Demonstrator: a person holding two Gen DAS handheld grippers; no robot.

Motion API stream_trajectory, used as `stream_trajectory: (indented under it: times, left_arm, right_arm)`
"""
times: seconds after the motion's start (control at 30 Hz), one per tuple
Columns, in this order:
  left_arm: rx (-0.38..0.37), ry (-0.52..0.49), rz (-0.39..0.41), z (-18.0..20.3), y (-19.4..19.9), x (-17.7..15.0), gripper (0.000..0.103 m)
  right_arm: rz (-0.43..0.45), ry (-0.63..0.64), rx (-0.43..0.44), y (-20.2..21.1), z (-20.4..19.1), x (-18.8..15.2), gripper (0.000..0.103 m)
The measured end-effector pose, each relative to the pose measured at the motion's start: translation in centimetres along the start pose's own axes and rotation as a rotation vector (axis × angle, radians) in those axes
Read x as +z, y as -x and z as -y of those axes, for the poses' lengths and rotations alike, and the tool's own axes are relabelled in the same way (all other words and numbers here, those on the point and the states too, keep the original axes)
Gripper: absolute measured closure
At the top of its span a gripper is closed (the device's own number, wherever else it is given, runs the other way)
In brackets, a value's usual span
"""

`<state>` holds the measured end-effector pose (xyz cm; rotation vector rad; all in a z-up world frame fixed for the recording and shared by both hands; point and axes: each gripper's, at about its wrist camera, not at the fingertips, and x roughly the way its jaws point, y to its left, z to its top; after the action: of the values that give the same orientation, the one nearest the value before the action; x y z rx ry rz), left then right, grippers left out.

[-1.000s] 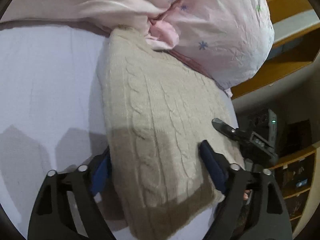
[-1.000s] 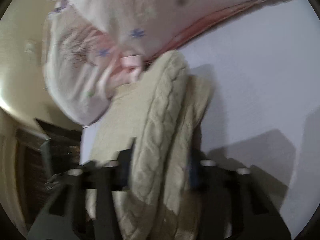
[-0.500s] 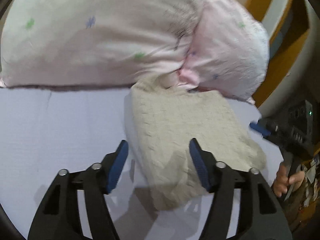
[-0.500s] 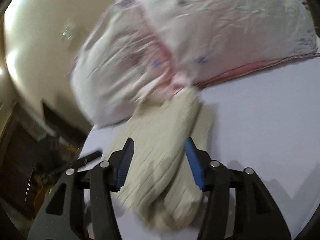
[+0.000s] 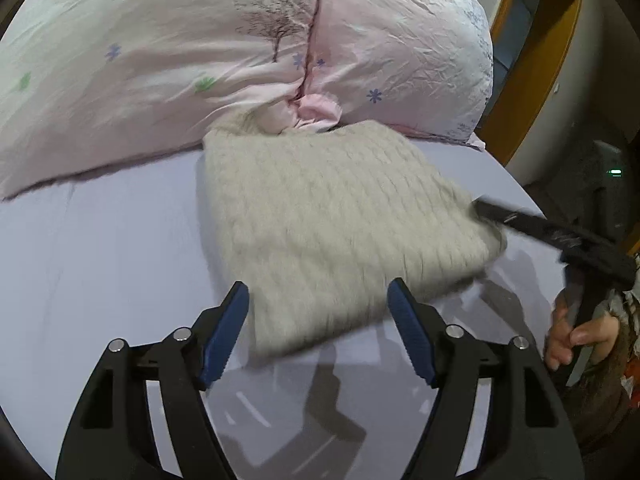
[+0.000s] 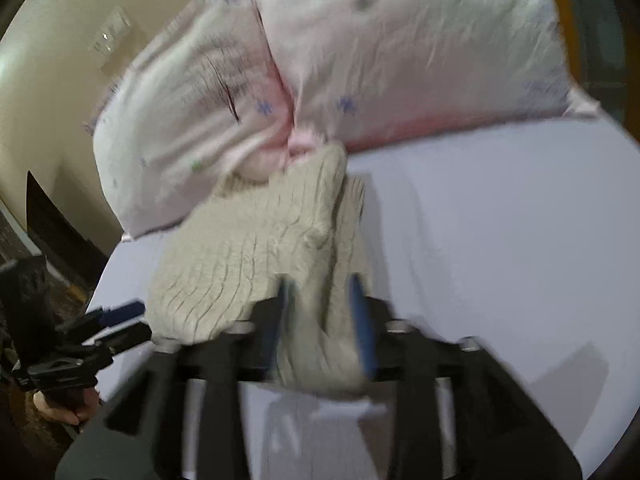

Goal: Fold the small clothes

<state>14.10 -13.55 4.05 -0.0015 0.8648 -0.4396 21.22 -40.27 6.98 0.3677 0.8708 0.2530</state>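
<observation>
Beige knit sweater [image 6: 256, 264] seemingly pinched by right tool [image 6: 320, 320]; left tool [image 5: 316, 312] agape.

One folded knit [image 5: 328, 216]; two pillows [image 5: 160, 64]; two grippers [image 5: 318, 320].

The right gripper [image 6: 320, 312] pinches, as far as blur allows, the folded sweater [image 6: 256, 264]; pillows [image 6: 360, 60] at twelve o'clock.

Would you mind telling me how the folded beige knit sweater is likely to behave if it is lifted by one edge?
The sweater is thick cable knit, so it would probably droop and unfold rather than stay flat. Its bulk suggests moderate weight. The textured knit bunched in the right gripper should resist slipping.
</observation>
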Motion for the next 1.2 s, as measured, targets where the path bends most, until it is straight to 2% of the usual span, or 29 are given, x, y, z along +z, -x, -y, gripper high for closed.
stream_trajectory:
  times: [0.03, 0.07, 0.13, 0.23, 0.37, 0.47, 0.67, 0.77, 1.2]
  left_arm:
    - [0.022, 0.010, -0.003, 0.0, 0.3, -0.7, 0.011]
    - [0.063, 0.025, -0.007, 0.0, 0.6, -1.7, 0.005]
    - [0.112, 0.043, -0.020, 0.2, 0.2, -2.6, 0.002]
    - [0.186, 0.056, -0.063, 0.7, -1.0, -3.4, 0.001]
    - [0.290, 0.040, -0.111, 1.0, -2.6, -3.4, 0.001]
    - [0.307, 0.051, -0.150, 0.7, -3.8, -3.7, 0.001]
    - [0.318, 0.048, -0.120, 0.6, -3.7, -4.2, 0.001]
    - [0.322, 0.043, -0.086, 0.7, -3.4, -4.6, 0.001]
    - [0.321, 0.043, -0.085, 0.7, -3.4, -4.6, 0.001]
  right_arm:
    - [0.045, 0.026, -0.028, 1.7, -0.5, -0.6, 0.002]
    - [0.073, 0.044, -0.059, 3.1, -0.7, -1.1, 0.002]
    - [0.096, 0.088, -0.123, 4.8, -1.5, -2.5, 0.002]
    - [-0.011, 0.118, -0.250, 3.7, -2.7, -4.4, 0.002]
    - [-0.123, 0.143, -0.261, 0.6, -3.6, -6.1, 0.002]
    - [-0.158, 0.146, -0.288, -1.3, -4.2, -6.7, 0.002]
    - [-0.203, 0.179, -0.373, -3.1, -4.8, -7.7, 0.002]
    - [-0.201, 0.177, -0.373, -3.1, -4.7, -7.8, 0.002]
    - [-0.200, 0.176, -0.374, -3.1, -4.7, -7.8, 0.002]
